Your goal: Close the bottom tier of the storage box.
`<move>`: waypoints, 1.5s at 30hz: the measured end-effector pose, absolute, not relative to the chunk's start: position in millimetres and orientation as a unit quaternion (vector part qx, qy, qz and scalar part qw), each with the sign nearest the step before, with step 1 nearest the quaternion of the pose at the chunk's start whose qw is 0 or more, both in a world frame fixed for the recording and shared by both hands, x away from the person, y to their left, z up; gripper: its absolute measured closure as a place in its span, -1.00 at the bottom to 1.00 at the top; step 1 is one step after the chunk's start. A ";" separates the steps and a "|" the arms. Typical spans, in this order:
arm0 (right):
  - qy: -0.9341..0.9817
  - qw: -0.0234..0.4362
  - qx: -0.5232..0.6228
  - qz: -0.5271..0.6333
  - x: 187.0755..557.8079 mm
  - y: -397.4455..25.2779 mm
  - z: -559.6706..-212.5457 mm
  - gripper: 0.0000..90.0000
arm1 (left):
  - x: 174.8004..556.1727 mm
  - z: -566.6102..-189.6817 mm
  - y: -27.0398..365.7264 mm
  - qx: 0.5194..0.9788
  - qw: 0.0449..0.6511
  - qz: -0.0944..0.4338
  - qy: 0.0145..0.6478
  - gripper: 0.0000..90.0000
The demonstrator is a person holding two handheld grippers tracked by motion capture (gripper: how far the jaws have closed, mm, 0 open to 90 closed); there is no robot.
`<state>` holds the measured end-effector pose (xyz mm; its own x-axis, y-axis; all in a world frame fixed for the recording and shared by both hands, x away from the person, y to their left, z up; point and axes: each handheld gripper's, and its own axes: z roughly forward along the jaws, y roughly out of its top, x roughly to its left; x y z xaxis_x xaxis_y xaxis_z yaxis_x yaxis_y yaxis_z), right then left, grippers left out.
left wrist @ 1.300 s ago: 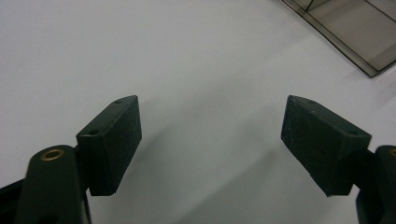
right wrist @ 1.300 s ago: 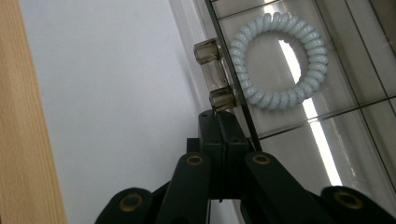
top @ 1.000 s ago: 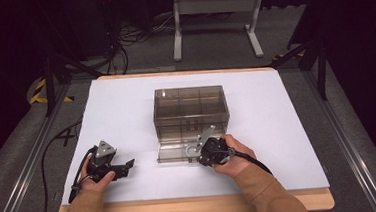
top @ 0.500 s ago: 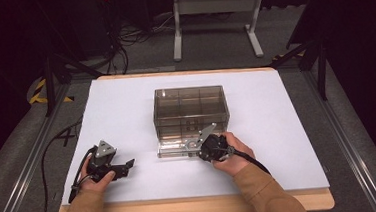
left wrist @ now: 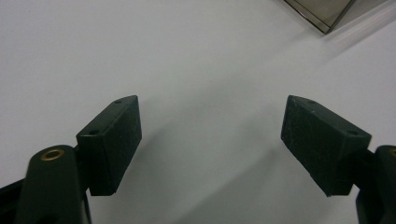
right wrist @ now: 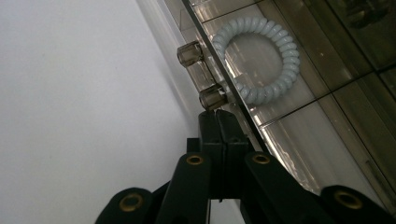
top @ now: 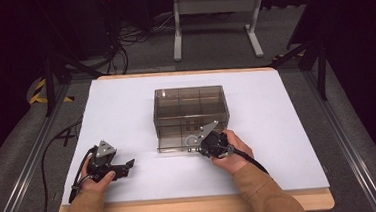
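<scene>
A smoky see-through drawer box (top: 191,111) stands mid-table. Its bottom drawer (top: 174,146) sticks out a little toward me, and a white spiral hair tie (top: 192,141) lies inside it. In the right gripper view the hair tie (right wrist: 261,60) sits just behind the drawer front, beside the drawer's two-post handle (right wrist: 203,77). My right gripper (top: 202,146) is shut, and its tips (right wrist: 219,114) press against the drawer front just below the handle. My left gripper (top: 130,166) rests at the front left of the table, open (left wrist: 210,140) with nothing between its pads.
The white table top (top: 126,105) has a wooden front edge (top: 193,208). A corner of the box (left wrist: 322,11) shows at the top right of the left gripper view. A metal stand (top: 215,19) and cables (top: 121,40) lie on the floor beyond the table.
The right gripper has moved away from me toward the box, and the drawer has slid partway in with it. The left gripper has stayed put.
</scene>
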<state>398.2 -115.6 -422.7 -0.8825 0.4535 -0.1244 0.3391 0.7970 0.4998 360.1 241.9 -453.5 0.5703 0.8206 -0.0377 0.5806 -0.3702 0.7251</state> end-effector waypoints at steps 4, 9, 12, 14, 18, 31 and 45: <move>0.938 0.128 0.214 0.240 400.3 -115.2 -423.1 1.00 | 360.2 -453.5 242.1 0.811 0.357 0.168 0.432 -0.53; 0.933 0.139 0.224 0.245 404.9 -116.2 -423.7 1.00 | 360.4 -453.6 242.0 0.810 0.358 0.168 0.432 -0.53; 0.930 0.148 0.229 0.248 407.4 -116.4 -424.5 1.00 | 360.5 -453.7 242.1 0.811 0.357 0.167 0.433 -0.53; 0.927 0.153 0.234 0.250 409.0 -116.7 -425.2 1.00 | 360.5 -453.7 242.0 0.811 0.357 0.167 0.432 -0.53; 0.923 0.162 0.240 0.254 412.5 -117.3 -426.5 1.00 | 360.6 -453.4 242.4 0.811 0.357 0.167 0.432 -0.53; 0.910 0.181 0.259 0.267 421.6 -118.2 -430.1 1.00 | 360.8 -453.6 242.2 0.810 0.358 0.168 0.432 -0.53; 0.899 0.194 0.277 0.277 427.2 -118.1 -432.2 1.00 | 360.8 -453.6 242.1 0.810 0.358 0.168 0.432 -0.53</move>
